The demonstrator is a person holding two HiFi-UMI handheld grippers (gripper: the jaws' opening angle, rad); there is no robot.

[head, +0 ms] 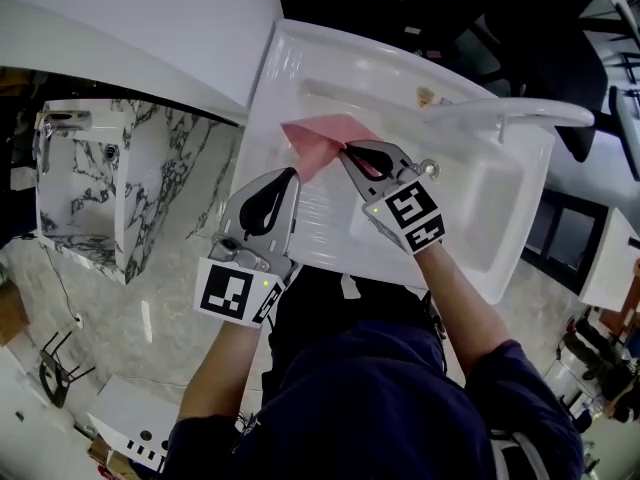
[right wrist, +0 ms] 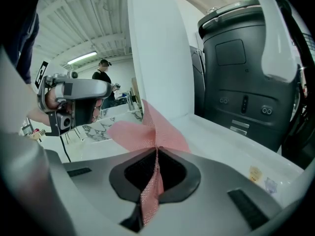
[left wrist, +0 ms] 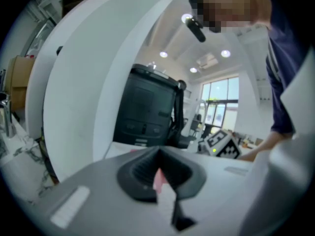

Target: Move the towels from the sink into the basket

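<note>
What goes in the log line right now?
right gripper: shut on pink towel | left gripper: shut, beside pink towel | where: at sink

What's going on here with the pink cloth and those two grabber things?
A person stands at a white sink with a hand-held gripper in each hand. The right gripper is clamped on a pink towel, holding it over the basin. The left gripper has its jaws together right by the towel's lower corner. A sliver of pink shows there, but it's unclear whether it grips. No basket is in view.
</note>
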